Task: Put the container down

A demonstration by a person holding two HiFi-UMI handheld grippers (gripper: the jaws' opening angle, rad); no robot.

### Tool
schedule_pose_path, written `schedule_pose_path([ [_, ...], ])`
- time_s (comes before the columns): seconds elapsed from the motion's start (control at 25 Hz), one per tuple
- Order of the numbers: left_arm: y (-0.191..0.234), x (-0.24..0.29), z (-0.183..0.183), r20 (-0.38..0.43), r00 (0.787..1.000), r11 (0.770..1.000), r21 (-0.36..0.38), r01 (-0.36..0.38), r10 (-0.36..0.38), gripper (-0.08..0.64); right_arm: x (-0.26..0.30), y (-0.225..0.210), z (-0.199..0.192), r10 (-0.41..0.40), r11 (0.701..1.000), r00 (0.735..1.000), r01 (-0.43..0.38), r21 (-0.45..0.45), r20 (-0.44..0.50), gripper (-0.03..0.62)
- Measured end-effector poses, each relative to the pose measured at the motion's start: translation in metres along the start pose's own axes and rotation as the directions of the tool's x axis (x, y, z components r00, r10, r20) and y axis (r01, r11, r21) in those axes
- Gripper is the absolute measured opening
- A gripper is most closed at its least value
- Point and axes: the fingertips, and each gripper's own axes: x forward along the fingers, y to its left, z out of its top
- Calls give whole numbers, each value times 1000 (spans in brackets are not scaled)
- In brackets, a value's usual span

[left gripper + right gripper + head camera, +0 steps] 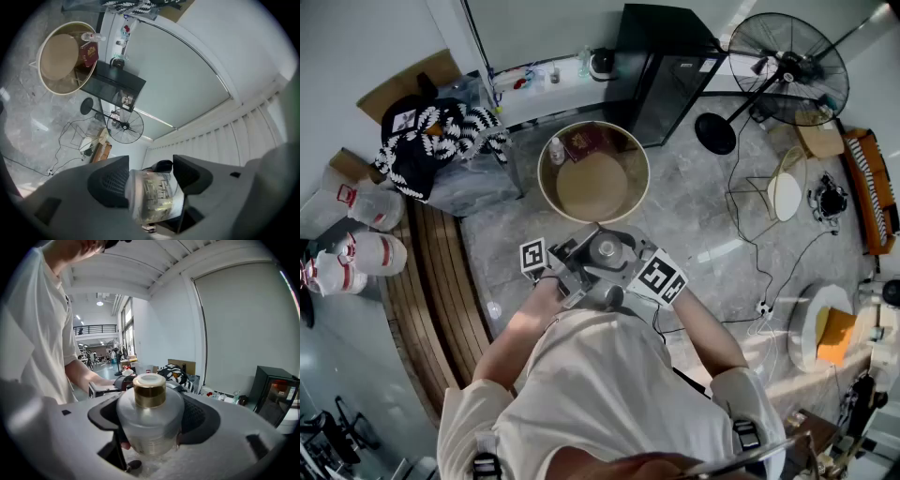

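The container [606, 248] is a clear plastic jar with a gold neck and a white cap, held in front of the person's chest above the floor. In the right gripper view it [149, 420] stands upright and fills the gap, and my right gripper [150, 427] is shut on its body. The left gripper view shows its printed side [152, 197], with my left gripper [151, 183] shut on it from the other side. In the head view my left gripper [581, 264] and right gripper [628, 262] meet around the jar.
A round beige tub [546, 187] with a red book and a small bottle inside stands on the floor just ahead. Beyond it are a black cabinet [661, 66] and a standing fan [787, 56]. A wooden bench [441, 281] and white jugs [366, 253] lie left; cables trail right.
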Motion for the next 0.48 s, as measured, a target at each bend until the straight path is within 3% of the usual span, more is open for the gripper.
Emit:
schedule_pose_path([
  [0.48, -4, -10, -1, -12, 1000, 1000, -11, 4, -4, 279, 7, 8, 1, -12, 1000, 1000, 12, 4, -7, 342],
])
